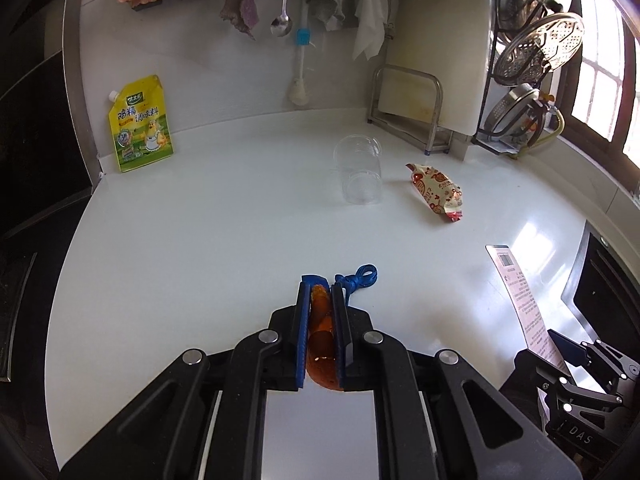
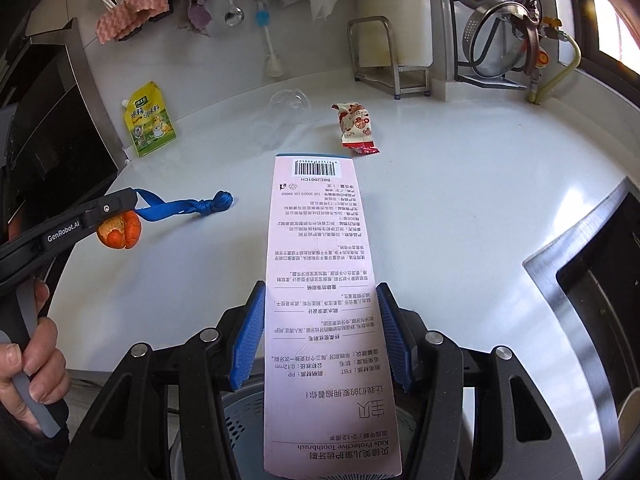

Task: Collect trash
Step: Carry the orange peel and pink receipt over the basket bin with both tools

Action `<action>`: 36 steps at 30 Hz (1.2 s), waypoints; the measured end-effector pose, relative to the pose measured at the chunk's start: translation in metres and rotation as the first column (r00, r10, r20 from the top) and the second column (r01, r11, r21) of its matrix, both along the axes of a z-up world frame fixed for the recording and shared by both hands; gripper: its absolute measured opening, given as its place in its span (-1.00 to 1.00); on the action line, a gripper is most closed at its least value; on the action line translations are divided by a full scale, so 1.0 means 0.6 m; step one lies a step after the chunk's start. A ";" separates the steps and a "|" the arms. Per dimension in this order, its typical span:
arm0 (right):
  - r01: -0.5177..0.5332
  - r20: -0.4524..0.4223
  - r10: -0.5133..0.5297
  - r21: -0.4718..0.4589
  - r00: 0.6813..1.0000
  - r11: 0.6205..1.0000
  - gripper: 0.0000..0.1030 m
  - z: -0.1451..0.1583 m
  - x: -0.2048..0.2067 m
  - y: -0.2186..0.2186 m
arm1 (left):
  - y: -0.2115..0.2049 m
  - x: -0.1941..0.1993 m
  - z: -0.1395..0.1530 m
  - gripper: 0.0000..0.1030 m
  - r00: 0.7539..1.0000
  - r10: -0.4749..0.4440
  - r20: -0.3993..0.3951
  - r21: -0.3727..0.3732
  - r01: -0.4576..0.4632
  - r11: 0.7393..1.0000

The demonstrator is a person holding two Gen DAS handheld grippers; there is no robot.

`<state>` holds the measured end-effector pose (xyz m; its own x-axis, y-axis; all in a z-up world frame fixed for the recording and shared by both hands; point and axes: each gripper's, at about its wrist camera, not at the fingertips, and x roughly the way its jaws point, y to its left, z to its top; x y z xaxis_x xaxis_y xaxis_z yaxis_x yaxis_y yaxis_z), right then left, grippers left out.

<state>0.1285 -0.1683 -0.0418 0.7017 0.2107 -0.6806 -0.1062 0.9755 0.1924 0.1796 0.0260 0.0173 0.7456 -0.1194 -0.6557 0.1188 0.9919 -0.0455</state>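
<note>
**Peel and toothbrush box in hand**

While the left gripper (image 1: 320, 292) clamps an orange peel (image 1: 320, 320) above the white tabletop (image 1: 200, 240), the right gripper (image 2: 320, 320) pinches a pink toothbrush box (image 2: 320, 280) — a clear plastic cup (image 1: 358, 170), a red snack wrapper (image 1: 436, 192) and a knotted blue ribbon (image 2: 192, 206) lie on the tabletop.

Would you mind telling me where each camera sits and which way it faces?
Left wrist: on the left gripper, facing down over the white counter toward the back wall; its jaws pinch an orange peel.
Right wrist: on the right gripper, facing likewise; its jaws hold a pink toothbrush box; a hand shows.
Shared: clear cup, snack wrapper, yellow pouch, blue string.
</note>
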 end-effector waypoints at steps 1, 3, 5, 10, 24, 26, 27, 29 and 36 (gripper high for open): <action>0.009 0.003 -0.009 0.012 1.000 1.000 0.02 0.000 -0.013 0.000 | -0.003 -0.011 -0.001 -0.79 1.000 -0.008 -0.004 -0.003 0.008 1.000; 0.019 0.006 -0.019 0.030 1.000 0.999 0.02 0.002 -0.038 -0.002 | -0.008 -0.035 -0.001 -0.79 1.000 -0.024 -0.006 -0.009 0.024 1.000; 0.033 0.015 -0.033 0.029 0.999 0.999 0.02 0.005 -0.063 -0.003 | -0.018 -0.062 0.003 -0.79 0.999 -0.050 -0.002 -0.011 0.050 0.999; 0.063 0.042 -0.064 0.031 0.997 0.998 0.02 0.014 -0.131 -0.012 | -0.048 -0.132 0.013 -0.79 0.995 -0.097 0.016 0.001 0.097 0.995; 0.067 0.032 -0.068 0.039 0.997 0.997 0.02 0.003 -0.269 -0.035 | -0.113 -0.268 0.001 -0.79 0.984 -0.179 0.011 -0.025 0.179 0.984; 0.067 0.022 -0.068 0.047 0.997 0.997 0.02 -0.005 -0.277 -0.035 | -0.118 -0.279 -0.009 -0.79 0.984 -0.178 0.003 -0.020 0.178 0.984; 0.067 0.017 -0.068 0.048 0.998 0.997 0.02 -0.010 -0.280 -0.035 | -0.120 -0.284 -0.014 -0.79 0.985 -0.175 0.001 -0.011 0.175 0.985; 0.066 0.006 -0.066 0.048 0.998 0.997 0.02 -0.019 -0.286 -0.033 | -0.122 -0.289 -0.023 -0.79 0.986 -0.166 -0.005 0.004 0.166 0.986; 0.072 -0.039 -0.070 0.038 0.997 0.997 0.02 -0.056 -0.303 -0.024 | -0.121 -0.300 -0.054 -0.79 0.989 -0.149 -0.018 0.039 0.149 0.988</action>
<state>-0.0535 -0.1826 -0.0753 0.6897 0.1882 -0.6993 -0.0291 0.9721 0.2329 -0.0006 -0.0468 -0.0151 0.7116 -0.2018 -0.6729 0.2651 0.9642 -0.0088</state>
